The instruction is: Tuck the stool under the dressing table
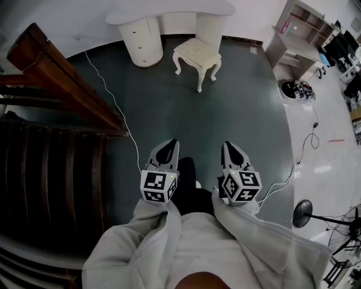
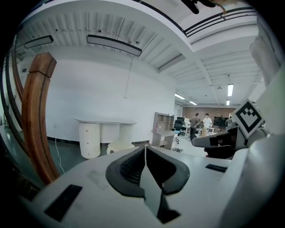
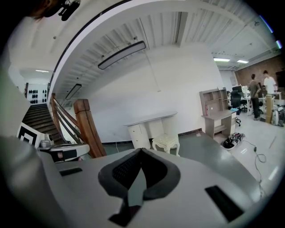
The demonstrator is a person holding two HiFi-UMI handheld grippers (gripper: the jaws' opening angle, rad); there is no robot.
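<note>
A cream stool (image 1: pixel 196 56) with carved legs stands on the dark floor, just in front of the white dressing table (image 1: pixel 169 11) against the far wall. It sits outside the table's knee gap, to the right of the drawer column (image 1: pixel 143 40). Both grippers are far from it, held close to my body. My left gripper (image 1: pixel 168 145) is shut with nothing in it. My right gripper (image 1: pixel 232 148) is shut and empty too. The right gripper view shows the stool (image 3: pixel 166 143) and the table (image 3: pixel 149 121) beyond its jaws; the left gripper view shows the stool (image 2: pixel 119 145) by the table (image 2: pixel 104 121).
A wooden staircase with a heavy banister (image 1: pixel 62 79) fills the left side. A white cable (image 1: pixel 115 104) runs across the floor from the wall toward me. A shelf desk (image 1: pixel 296 31) stands at the back right, a round robot vacuum (image 1: pixel 294 89) and more cables lie on the light floor, and a black lamp stand (image 1: pixel 303 213) is at right.
</note>
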